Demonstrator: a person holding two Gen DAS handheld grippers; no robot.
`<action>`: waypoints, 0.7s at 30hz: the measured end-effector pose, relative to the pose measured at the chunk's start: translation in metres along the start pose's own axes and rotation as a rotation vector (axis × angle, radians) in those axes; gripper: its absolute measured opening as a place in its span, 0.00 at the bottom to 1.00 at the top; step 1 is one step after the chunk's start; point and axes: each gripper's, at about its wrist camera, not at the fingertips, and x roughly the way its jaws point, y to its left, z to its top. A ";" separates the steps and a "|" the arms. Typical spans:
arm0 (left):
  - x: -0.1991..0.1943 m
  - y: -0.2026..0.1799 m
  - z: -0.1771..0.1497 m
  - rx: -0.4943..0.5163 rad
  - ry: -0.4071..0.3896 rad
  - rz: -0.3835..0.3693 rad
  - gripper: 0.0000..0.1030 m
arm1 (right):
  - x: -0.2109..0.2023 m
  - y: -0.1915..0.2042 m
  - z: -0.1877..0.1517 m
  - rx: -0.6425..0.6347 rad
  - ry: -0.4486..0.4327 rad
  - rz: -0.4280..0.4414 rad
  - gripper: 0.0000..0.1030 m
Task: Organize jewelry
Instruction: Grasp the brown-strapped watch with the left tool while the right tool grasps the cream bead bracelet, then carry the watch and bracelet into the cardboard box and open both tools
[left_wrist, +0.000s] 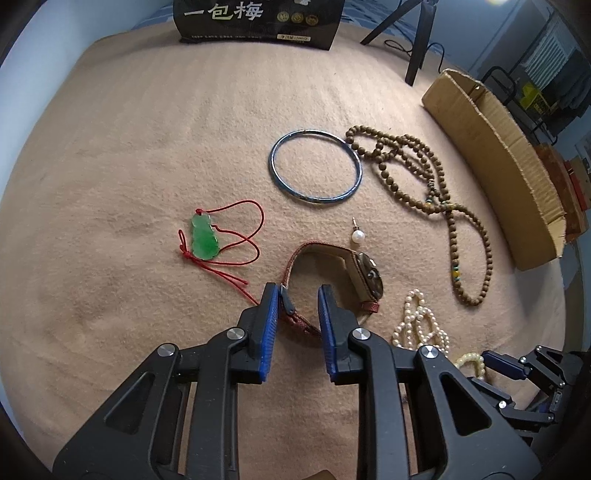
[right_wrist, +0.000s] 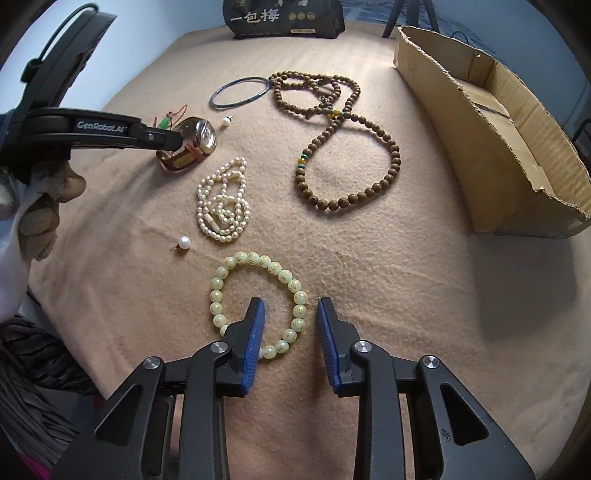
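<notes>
Jewelry is lying scattered over a tan blanket (left_wrist: 129, 147), with a torn cardboard box (right_wrist: 498, 122) sitting open along the right side and a black printed bag (left_wrist: 258, 22) standing at the far edge.

Left gripper (left_wrist: 297, 295) is hovering low over the wristwatch (left_wrist: 367, 275); its blue-padded fingers (left_wrist: 271, 321) are standing apart, straddling the buckle end of the reddish strap without clamping it. The watch is resting on its side with the strap looped. In the right wrist view the same gripper is reaching in from the left, its tips at the watch.

Right gripper (right_wrist: 290, 310) is also standing with its fingers apart, positioned over the near right arc of the pale green bead bracelet (right_wrist: 258, 302). The left finger is lying inside the ring and the right finger outside it; whether they are touching the beads cannot be told.

Other items are lying as follows:
- green gourd pendant (left_wrist: 203, 238) on a red cord, left of the watch;
- blue bangle (left_wrist: 316, 166), beyond the watch, touching the brown bead necklace (right_wrist: 347, 147) at its right;
- pearl earring (left_wrist: 357, 234), just beyond the watch;
- second pearl earring (right_wrist: 183, 243), near the green bracelet;
- pearl strand (right_wrist: 223, 206), bunched between watch and bracelet.
</notes>
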 end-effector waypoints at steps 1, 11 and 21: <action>0.002 0.000 0.000 -0.001 0.006 0.000 0.21 | 0.000 0.000 0.000 -0.004 0.001 -0.002 0.26; -0.004 -0.008 0.006 0.017 -0.039 0.029 0.06 | 0.002 0.011 0.004 -0.073 -0.010 0.007 0.06; -0.039 -0.016 0.010 0.028 -0.132 0.007 0.06 | -0.025 0.014 0.012 -0.094 -0.112 -0.002 0.06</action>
